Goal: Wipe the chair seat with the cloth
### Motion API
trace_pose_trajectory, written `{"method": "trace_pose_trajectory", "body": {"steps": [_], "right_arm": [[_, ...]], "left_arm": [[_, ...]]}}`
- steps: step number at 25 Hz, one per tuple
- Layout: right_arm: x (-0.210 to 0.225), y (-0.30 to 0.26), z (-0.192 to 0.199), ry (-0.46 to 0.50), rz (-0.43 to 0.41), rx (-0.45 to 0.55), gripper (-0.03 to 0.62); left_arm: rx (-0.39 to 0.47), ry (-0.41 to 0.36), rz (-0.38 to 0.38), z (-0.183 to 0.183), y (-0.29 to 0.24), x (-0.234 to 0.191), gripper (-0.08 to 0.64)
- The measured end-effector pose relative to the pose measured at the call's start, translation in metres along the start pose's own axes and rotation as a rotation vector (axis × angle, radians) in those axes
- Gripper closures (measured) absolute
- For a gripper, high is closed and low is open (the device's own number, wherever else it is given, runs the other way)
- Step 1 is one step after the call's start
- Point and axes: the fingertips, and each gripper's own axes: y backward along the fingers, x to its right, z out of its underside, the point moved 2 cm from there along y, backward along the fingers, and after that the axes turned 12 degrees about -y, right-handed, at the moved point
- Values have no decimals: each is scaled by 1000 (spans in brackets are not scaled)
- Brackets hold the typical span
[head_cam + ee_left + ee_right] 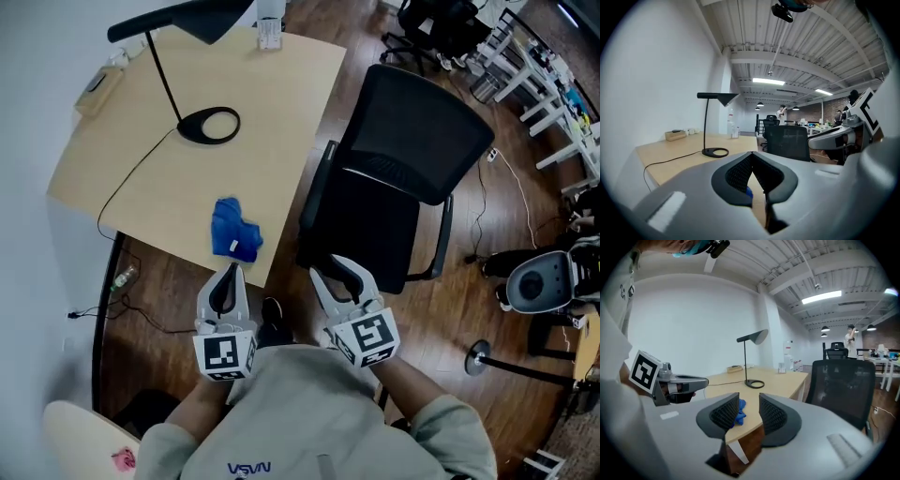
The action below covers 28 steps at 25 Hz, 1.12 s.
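A crumpled blue cloth [234, 230] lies on the wooden desk [141, 178] near its front edge. The black office chair [394, 178] stands to the desk's right, its seat [361, 230] bare. My left gripper [228, 274] hovers just short of the cloth, jaws shut with the tips touching and nothing between them [751, 154]. My right gripper [339, 272] hangs before the chair seat's front edge, open [749, 397] and empty. Through its gap the cloth [739, 411] shows on the desk beyond. A blue sliver of the cloth [747, 191] peeks under the left jaws.
A black desk lamp [208, 124] with a ring base and trailing cable stands mid-desk. A small box [97, 84] and bottles [269, 33] sit at the far edge. More chairs, white racks, a floor stand [480, 356] and a grey machine [539, 281] crowd the right.
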Motion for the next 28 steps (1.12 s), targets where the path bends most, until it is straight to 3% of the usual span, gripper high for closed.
{"method": "trace_pose_trajectory", "body": {"steps": [3, 12, 22, 28], "right_arm": [[-22, -55, 0, 38, -61, -68, 434], [-54, -170, 43, 84, -169, -244, 380], [-58, -245, 95, 152, -204, -462, 334], [-47, -263, 132, 190, -164, -570, 325]], "left_arm": [[-20, -5, -37, 13, -7, -39, 555], [-93, 32, -149, 60, -20, -98, 555], [-186, 93, -259, 92, -33, -119, 555], [-222, 116, -267, 110, -43, -116, 555]]}}
